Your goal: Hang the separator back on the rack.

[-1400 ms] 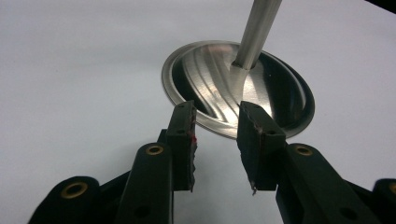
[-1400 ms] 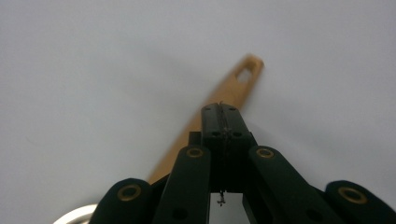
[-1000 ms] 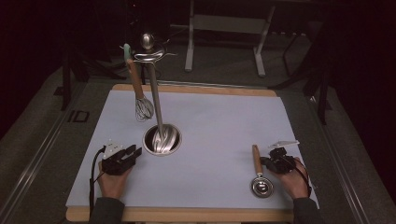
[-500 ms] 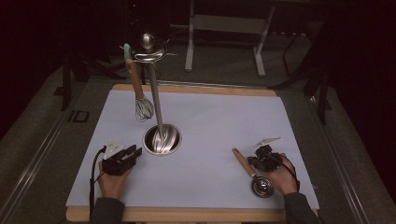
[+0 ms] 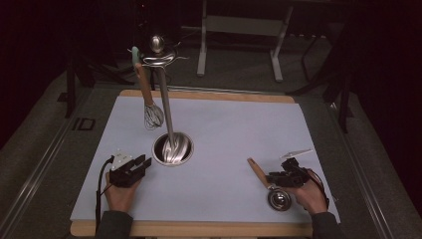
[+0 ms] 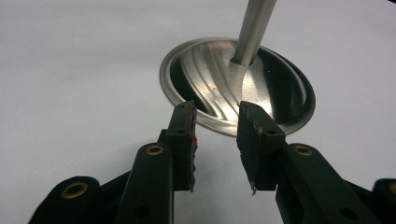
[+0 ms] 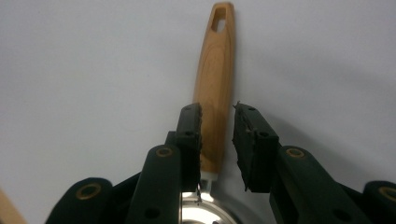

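While my right tool [image 5: 276,178] hangs at five o'clock on the counter [image 5: 229,129] in the high view, its jaws have just been opening, and the wooden-handled strainer [image 5: 268,185] lies flat under it, handle toward eleven o'clock. My left tool [image 5: 135,167] rests at seven o'clock, jaws apart on nothing, just beside the utensil stand [image 5: 171,148], where a whisk [image 5: 152,112] hangs at eleven o'clock. If I swing either hand carelessly, I judge the tall stand could tip.

From the left gripper view, my left tool [image 6: 217,128] gapes right at the rim of the stand's steel base [image 6: 238,88]; a nudge forward would shove it.

From the right gripper view, my right tool [image 7: 217,128] straddles the strainer handle [image 7: 215,70], the left pad close against the wood, the right one clear. If I lift now, that pad may drag the handle and spin the strainer askew.
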A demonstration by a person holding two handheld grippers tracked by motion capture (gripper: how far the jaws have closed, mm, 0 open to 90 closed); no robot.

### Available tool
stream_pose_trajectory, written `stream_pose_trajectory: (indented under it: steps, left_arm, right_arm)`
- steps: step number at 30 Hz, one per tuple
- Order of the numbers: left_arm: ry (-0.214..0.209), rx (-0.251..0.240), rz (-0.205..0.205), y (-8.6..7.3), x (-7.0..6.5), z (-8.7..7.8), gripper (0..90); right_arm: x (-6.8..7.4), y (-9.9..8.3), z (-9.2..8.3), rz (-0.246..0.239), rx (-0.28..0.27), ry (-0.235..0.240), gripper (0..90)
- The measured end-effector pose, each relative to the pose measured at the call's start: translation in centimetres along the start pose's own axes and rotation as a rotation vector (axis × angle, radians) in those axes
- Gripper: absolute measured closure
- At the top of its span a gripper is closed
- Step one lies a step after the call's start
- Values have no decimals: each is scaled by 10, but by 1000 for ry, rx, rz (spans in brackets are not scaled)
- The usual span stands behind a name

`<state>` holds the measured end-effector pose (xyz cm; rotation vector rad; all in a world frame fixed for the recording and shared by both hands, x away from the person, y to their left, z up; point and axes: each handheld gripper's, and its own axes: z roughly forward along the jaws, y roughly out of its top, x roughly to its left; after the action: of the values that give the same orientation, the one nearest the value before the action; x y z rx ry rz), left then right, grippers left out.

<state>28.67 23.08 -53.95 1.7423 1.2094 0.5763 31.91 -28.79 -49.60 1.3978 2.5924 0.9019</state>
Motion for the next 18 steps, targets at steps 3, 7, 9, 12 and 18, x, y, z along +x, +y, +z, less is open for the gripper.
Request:
stream_pose_trajectory:
  steps: [3,7,9,12,18]
  left_arm:
    - [2,-2,1,0,0,0,675]
    - [4,-1,4,0,-1,0,670]
    - [4,-1,3,0,-1,0,670]
    - [4,-1,6,0,-1,0,670]
    - [5,-1,6,0,-1,0,670]
  right_arm:
    - [0,-2,2,8,21,18,724]
    - [3,0,1,17,40,14,747]
    - [3,1,1,19,49,13,747]
    - [2,1,1,42,56,22,743]
    - [0,1,2,76,68,34,723]
